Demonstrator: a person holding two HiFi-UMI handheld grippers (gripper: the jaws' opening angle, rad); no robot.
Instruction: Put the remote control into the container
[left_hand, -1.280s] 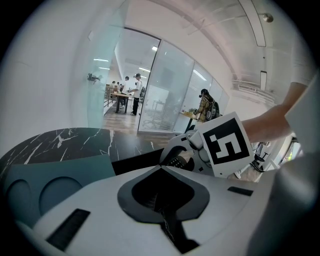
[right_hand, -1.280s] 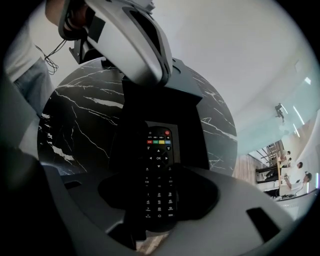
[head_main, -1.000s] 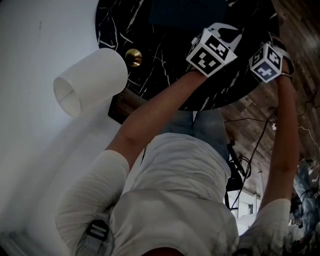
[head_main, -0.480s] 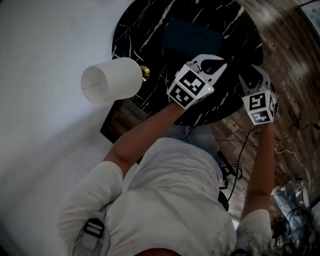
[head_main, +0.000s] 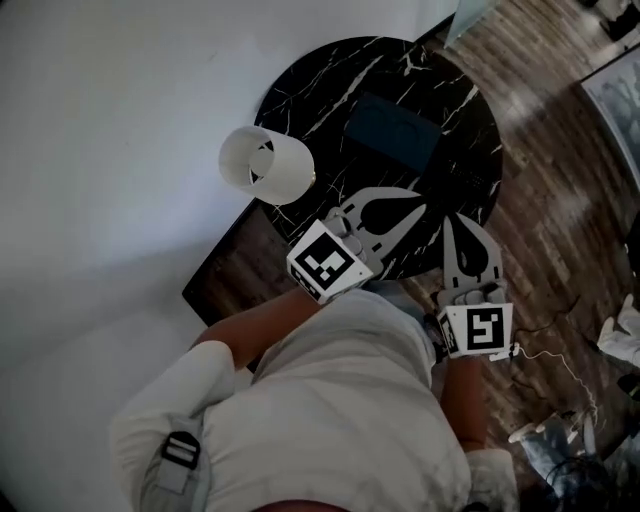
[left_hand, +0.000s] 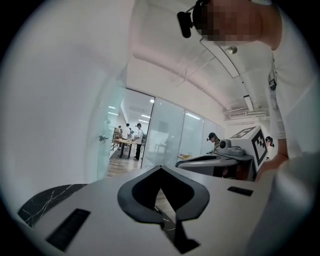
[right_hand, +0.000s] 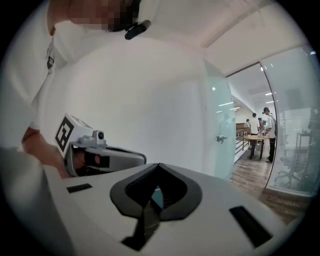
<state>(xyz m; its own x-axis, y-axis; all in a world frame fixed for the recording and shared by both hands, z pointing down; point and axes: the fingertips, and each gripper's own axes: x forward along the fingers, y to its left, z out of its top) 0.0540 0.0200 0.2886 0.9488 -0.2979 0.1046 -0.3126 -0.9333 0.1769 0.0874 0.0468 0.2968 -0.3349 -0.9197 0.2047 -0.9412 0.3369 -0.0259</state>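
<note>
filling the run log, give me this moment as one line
left gripper: shut, empty | right gripper: shut, just closed, empty | container: on table | remote: not visible

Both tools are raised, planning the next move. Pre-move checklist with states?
1. Left tool empty: ok, jaws together on nothing.
2. Right tool empty: ok, has just closed on nothing.
3. Tools open for a grasp: not ok, both shut.
4. Remote located: cannot tell, none seen in any view.
5. Container located: cannot tell; a dark rectangle on the table may be it.
</note>
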